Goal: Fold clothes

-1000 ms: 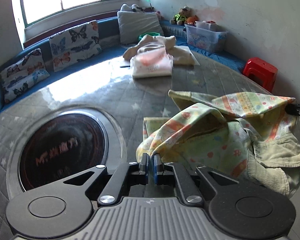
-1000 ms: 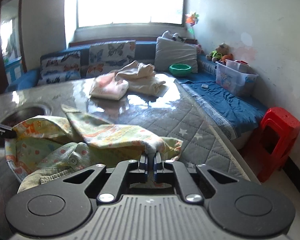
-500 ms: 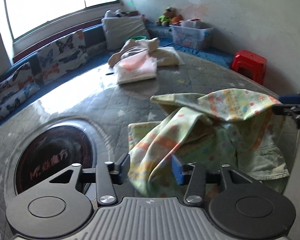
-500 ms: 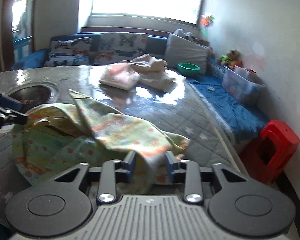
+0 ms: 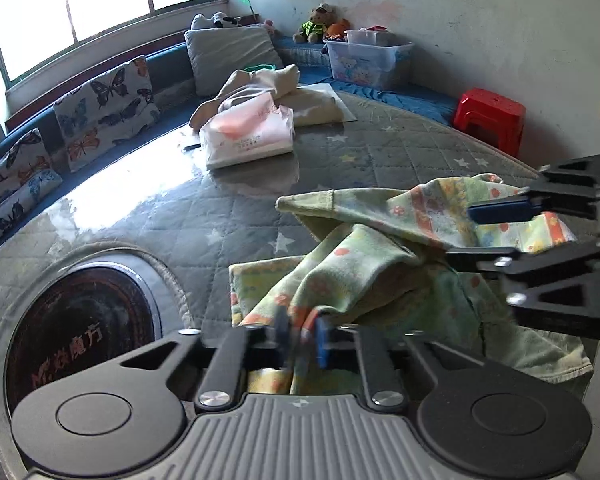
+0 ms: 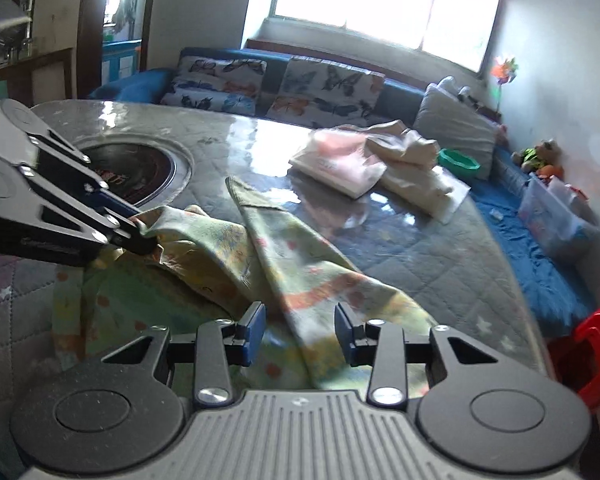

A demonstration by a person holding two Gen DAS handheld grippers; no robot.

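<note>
Cloth: green printed garment (image 5: 364, 272) is lain crumpled on quilted surface (image 5: 228, 216).
Left claw (image 5: 300, 338): pressed together, a fold is pinched.
Right claw (image 6: 300, 332): spread, cloth is straddled unpressed.

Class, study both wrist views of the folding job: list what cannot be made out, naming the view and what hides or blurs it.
- Left wrist view: the near edge of the patterned garment is hidden behind the left gripper.
- Left wrist view: the contents of the clear storage box are too small to tell.
- Right wrist view: the teddy bear is blurred and small.
</note>
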